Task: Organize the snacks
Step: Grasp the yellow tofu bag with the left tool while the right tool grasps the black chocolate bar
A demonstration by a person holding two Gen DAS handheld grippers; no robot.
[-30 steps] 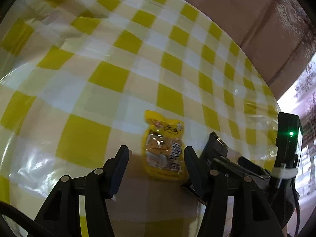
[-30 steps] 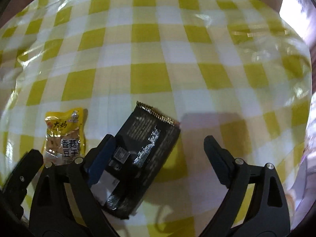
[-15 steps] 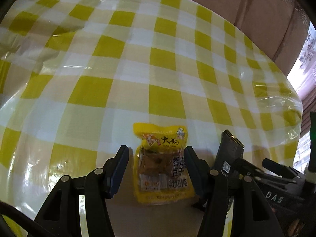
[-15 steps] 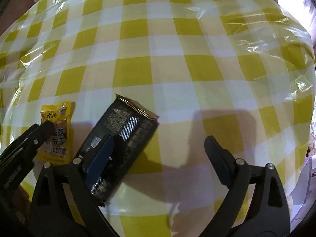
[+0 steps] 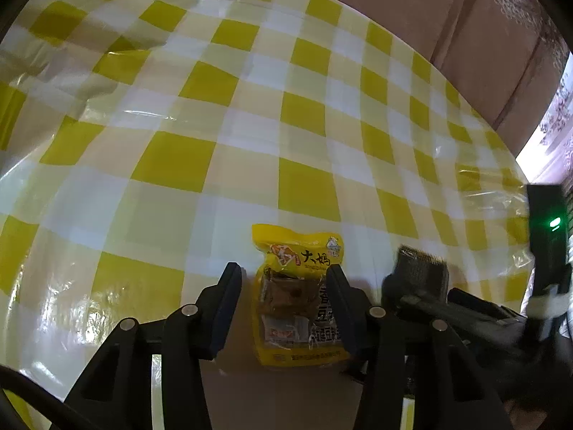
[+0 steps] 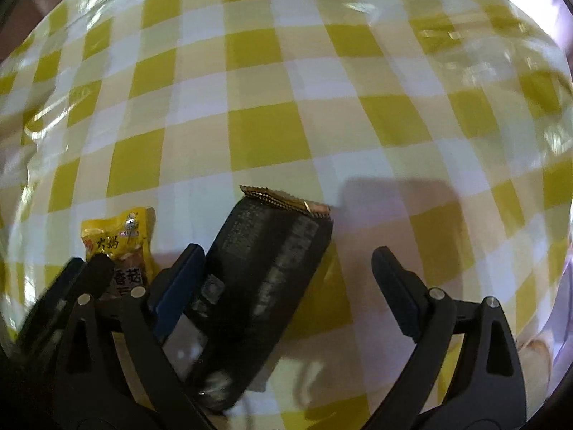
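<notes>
Left gripper (image 5: 283,286) spread around the yellow snack packet (image 5: 299,294); right gripper (image 6: 286,268) spread over the black snack packet (image 6: 265,279), lower centre.

Yellow, cream and white checked tablecloth (image 5: 250,114) under a glossy clear plastic cover, creased and wrinkled toward the far left and the right edge (image 6: 501,53). Streaks of glare on the plastic. Beyond the far edge, a brown panelled wall (image 5: 447,10) with vertical seams. At the far right, a bright window (image 5: 551,114), washed out with daylight, behind a patterned curtain. Soft shadows on the near part of the cloth.
</notes>
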